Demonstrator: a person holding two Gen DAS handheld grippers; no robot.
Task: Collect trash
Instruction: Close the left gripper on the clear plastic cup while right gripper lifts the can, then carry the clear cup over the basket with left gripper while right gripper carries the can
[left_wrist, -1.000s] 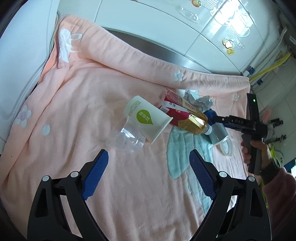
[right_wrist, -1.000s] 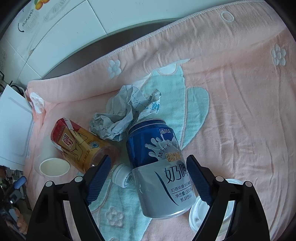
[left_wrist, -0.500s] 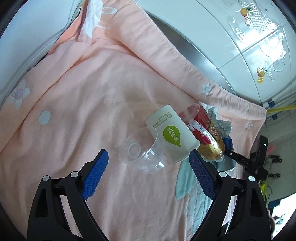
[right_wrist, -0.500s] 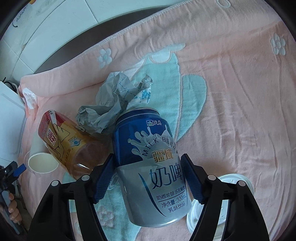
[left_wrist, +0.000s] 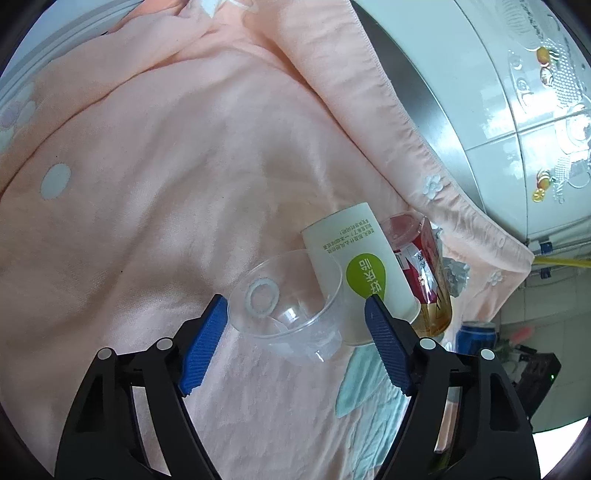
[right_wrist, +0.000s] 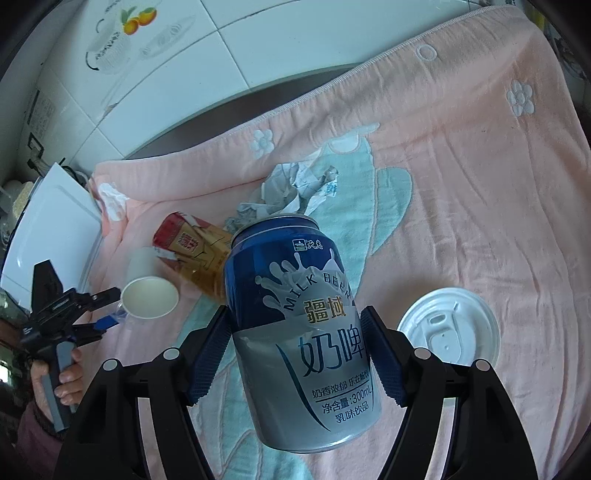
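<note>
Can lifted, cup half-caught

My right gripper (right_wrist: 295, 354) clamps the milk-beer can (right_wrist: 299, 332) above the blanket (right_wrist: 461, 184); my left gripper (left_wrist: 295, 345), jaws just closing, brackets the lying clear cup (left_wrist: 288, 306), apparently unpinched; thin plastic may buckle and squirt free.

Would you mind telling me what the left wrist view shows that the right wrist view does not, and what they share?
Only the left wrist view shows the clear plastic cup between the left gripper pads. Only the right shows the white lid and the right gripper clamped on the can. Both show the paper cup, bottle, crumpled paper and pink towel.
</note>
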